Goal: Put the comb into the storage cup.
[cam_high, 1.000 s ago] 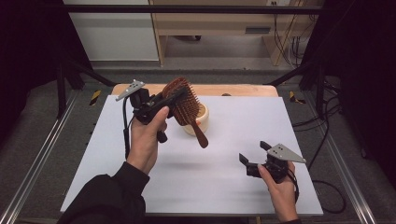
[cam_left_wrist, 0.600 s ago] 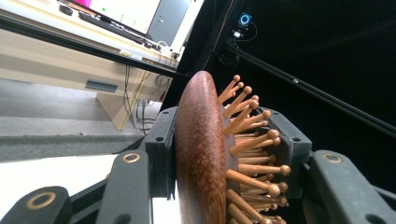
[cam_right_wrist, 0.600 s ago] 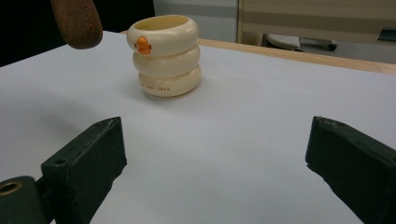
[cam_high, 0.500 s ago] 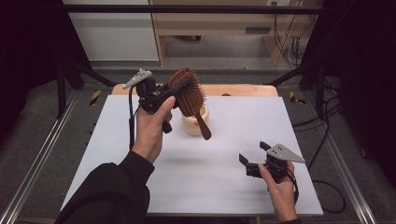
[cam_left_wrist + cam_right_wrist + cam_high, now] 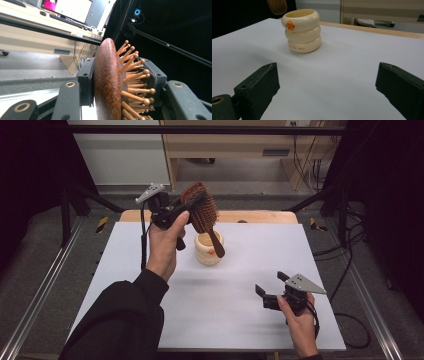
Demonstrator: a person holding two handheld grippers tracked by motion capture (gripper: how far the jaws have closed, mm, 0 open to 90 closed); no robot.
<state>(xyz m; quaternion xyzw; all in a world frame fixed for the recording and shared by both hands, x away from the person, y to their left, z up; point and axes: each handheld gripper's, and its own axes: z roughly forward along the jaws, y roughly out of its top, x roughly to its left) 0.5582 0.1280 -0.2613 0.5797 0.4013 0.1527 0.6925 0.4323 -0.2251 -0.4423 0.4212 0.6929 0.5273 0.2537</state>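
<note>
One wooden hairbrush [image 5: 202, 211] hangs in the air above the white surface [image 5: 125, 270], its oval head clamped between the jaws of the left hand-held gripper [image 5: 187, 210], which grips across the thickness of the head, one jaw on the smooth back and the other among the knob-tipped bristles [image 5: 135, 72]. The handle slants down toward five o'clock, its orange-tipped end just over the mouth of a cream, ring-stacked cup [image 5: 208, 249] that stands upright near the surface's twelve o'clock edge. Holding the brush by its head leaves the handle free, a grip that seems chosen so the handle can be lowered into the cup. Off at the cup's four o'clock, well apart from it, the right hand-held gripper [image 5: 268, 290] rests low on the surface with its jaws spread wide and holding nothing, pointed toward the cup [image 5: 302, 31], apparently waiting in case the cup needs steadying. Behind the surface, a pale wooden desk and trailing cables fill the background.
</note>
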